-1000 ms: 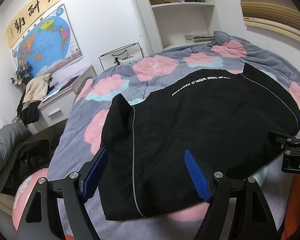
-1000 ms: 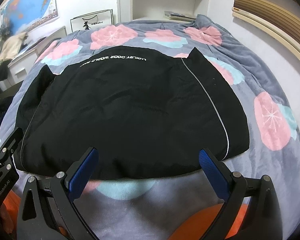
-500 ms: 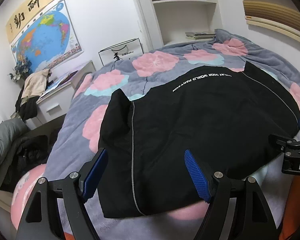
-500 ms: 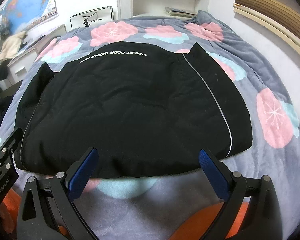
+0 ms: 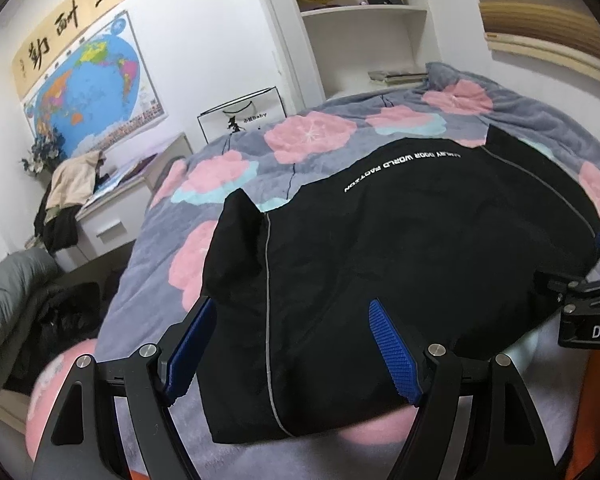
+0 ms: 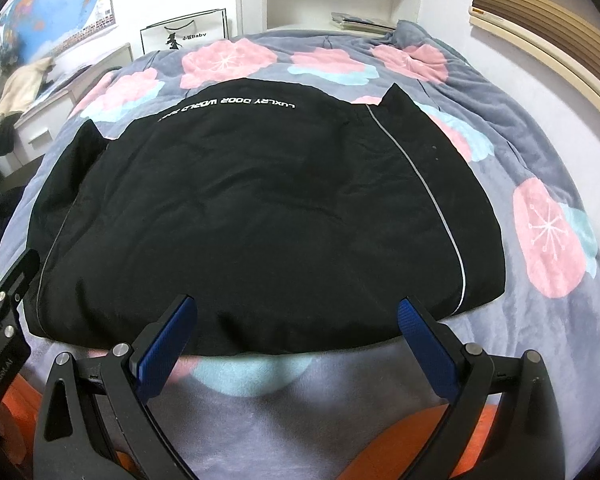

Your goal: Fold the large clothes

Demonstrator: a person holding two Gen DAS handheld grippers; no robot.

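since a second ago both tools have eased slightly forward over the near hem; the garment itself has not shifted.

left wrist view: the left tool (image 5: pixel 292 344) is spread wide, holding nothing, its left finger just off the garment's left edge and its right finger over the cloth. the black garment (image 5: pixel 400 248) lies flat on the bed (image 5: pixel 160 240), directly ahead and to the right. it looks soft, padded and fairly bulky, likely to sag and slide when lifted; the near left corner by the grey piping seems the best grip. the right tool's body shows at the far right. a bench (image 5: pixel 112 216) with heaped clothes stands far left, a map (image 5: pixel 96 96) on the wall, well clear.

right wrist view: the right tool (image 6: pixel 296 332) is spread too, empty, both fingers just at the near hem. the near right corner, ahead-right by the piping, is a fair hold. nothing lies on the garment; a bag (image 6: pixel 184 34) stands beyond the bed.
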